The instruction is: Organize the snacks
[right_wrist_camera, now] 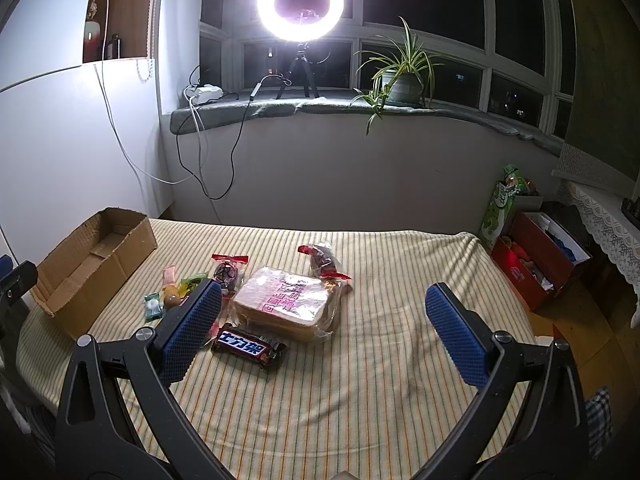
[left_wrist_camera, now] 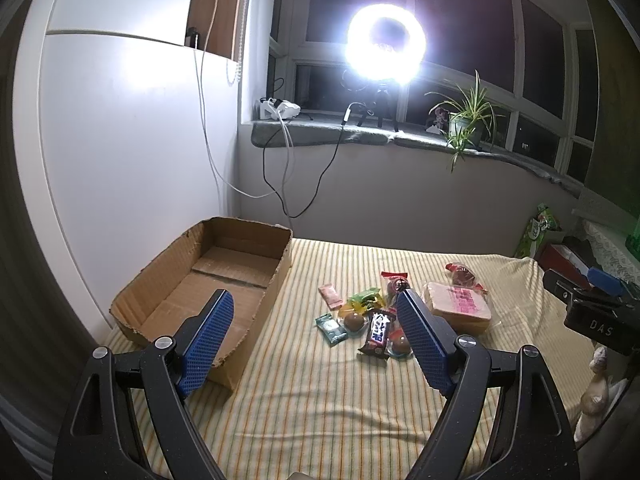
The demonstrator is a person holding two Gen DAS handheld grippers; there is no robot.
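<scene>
An empty cardboard box (left_wrist_camera: 208, 280) (right_wrist_camera: 92, 256) lies at the left of the striped cloth. A pile of snacks sits in the middle: a Snickers bar (left_wrist_camera: 378, 330) (right_wrist_camera: 248, 346), a bag of sliced bread (left_wrist_camera: 460, 304) (right_wrist_camera: 292, 300), a red packet (left_wrist_camera: 464, 274) (right_wrist_camera: 324, 262), a pink bar (left_wrist_camera: 330, 296), a teal candy (left_wrist_camera: 331, 328), round chocolates (left_wrist_camera: 355, 321) and a yellow-green wrapper (left_wrist_camera: 364, 300). My left gripper (left_wrist_camera: 316, 304) is open and empty above the cloth between box and snacks. My right gripper (right_wrist_camera: 324, 296) is open and empty, near the bread.
A ring light (right_wrist_camera: 300, 4) on a tripod, a potted plant (right_wrist_camera: 400, 76) and a power strip with hanging cables (right_wrist_camera: 204, 92) are on the windowsill behind. Red and green boxes (right_wrist_camera: 532, 248) stand on the floor at the right. A white wall (left_wrist_camera: 120, 140) borders the left.
</scene>
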